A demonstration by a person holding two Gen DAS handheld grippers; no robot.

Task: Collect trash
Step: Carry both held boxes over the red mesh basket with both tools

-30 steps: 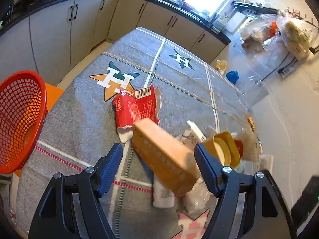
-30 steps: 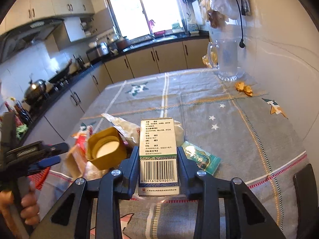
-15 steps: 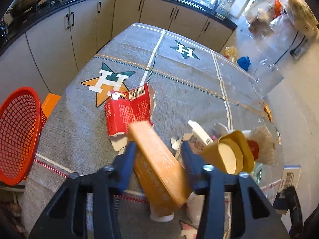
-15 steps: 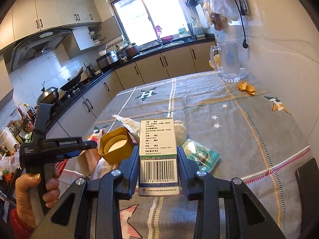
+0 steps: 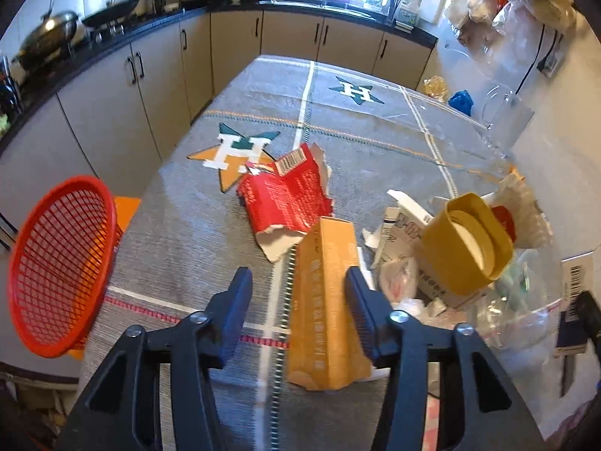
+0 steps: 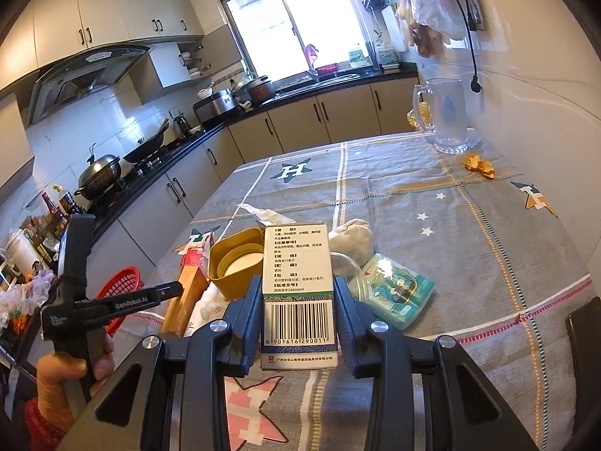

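Black fingers (image 5: pixel 240 297) of the left gripper (image 5: pixel 296 300) opening, an orange box (image 5: pixel 323 300) between them, touching the right finger only, a gap on the left. Right gripper (image 6: pixel 296 312) clamped on a white barcoded box (image 6: pixel 296 282). Beyond the orange box: red torn carton (image 5: pixel 285 195); to its right, yellow cup (image 5: pixel 465 244) among wrappers. Red basket (image 5: pixel 56 282) sits off the table's (image 5: pixel 180 225) left edge.
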